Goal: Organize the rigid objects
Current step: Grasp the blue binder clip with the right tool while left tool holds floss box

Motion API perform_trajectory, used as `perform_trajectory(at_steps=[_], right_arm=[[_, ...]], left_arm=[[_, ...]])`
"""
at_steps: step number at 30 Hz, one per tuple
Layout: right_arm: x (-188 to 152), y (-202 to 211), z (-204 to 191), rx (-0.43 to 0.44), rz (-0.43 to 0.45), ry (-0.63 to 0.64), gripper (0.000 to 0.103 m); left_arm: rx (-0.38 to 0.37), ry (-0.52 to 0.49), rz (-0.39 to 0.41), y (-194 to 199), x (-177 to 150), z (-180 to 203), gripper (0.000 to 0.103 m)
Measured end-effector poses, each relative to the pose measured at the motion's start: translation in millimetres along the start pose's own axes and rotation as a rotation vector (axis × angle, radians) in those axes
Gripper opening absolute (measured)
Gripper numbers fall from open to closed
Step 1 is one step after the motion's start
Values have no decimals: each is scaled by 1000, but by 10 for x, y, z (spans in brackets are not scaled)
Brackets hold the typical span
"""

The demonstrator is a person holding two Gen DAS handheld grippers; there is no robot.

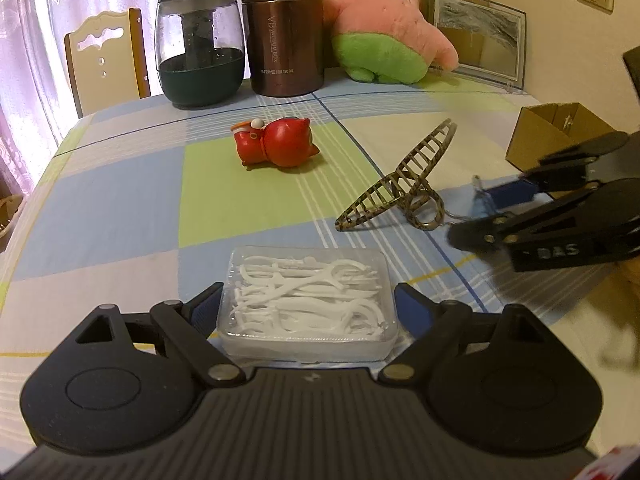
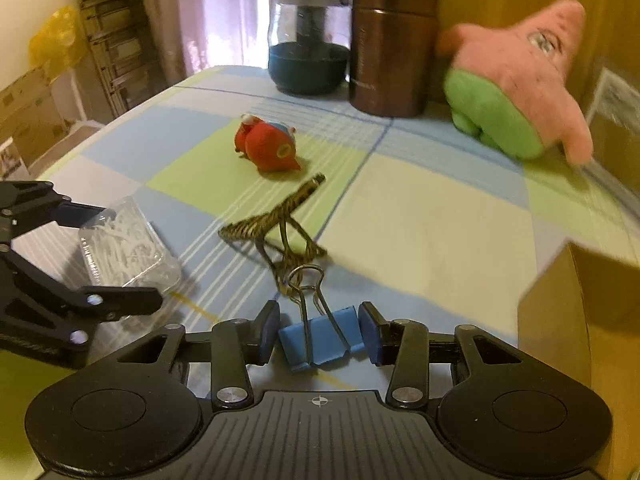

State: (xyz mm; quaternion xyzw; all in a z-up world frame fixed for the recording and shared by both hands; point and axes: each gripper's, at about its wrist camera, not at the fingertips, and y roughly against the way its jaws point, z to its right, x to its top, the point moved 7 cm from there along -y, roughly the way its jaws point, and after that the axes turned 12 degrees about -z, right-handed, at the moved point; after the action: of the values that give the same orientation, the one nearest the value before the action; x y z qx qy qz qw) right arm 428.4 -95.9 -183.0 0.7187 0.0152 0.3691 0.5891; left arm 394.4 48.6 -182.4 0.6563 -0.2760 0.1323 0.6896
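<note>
My left gripper (image 1: 308,300) stands open around a clear plastic box of white floss picks (image 1: 307,300) on the checked tablecloth; its blue pads sit beside the box's short sides, with a slight gap. The box also shows in the right wrist view (image 2: 128,246). My right gripper (image 2: 318,330) is open around a blue binder clip (image 2: 320,338) lying on the cloth, pads a little apart from it. A leopard-print hair claw (image 1: 404,184) lies just beyond the clip (image 2: 280,228). A red toy figure (image 1: 276,142) lies on its side mid-table (image 2: 266,148).
An open cardboard box (image 1: 552,132) stands at the right table edge (image 2: 580,320). At the back stand a dark glass jar (image 1: 200,48), a brown vacuum flask (image 1: 284,28), a pink star plush (image 1: 388,28) and a framed picture (image 1: 480,36). A chair (image 1: 104,60) is behind the table.
</note>
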Motion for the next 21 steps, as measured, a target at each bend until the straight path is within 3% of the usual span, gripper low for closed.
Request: perform_trajectory(at_steps=[5,12,17,19,21], right_arm=[[-160,97,-66,5,-14,12,41],[-354,201,-200,-3,-12,154,49],[-324,151,-144,-3,6,104,49],[-306,136,-117,14,3,69,47],[-296,152,-132,19,2,69,37]], left_arm=[[-4,-7,-2,-1,-15,20,87],[-19,-16,-8,-18,-35,48,87],[-19,4,1,-15,-15,38,87],[-18,13,3,-19,-11,39,87],[-16,20,3,-37,1,41,87]])
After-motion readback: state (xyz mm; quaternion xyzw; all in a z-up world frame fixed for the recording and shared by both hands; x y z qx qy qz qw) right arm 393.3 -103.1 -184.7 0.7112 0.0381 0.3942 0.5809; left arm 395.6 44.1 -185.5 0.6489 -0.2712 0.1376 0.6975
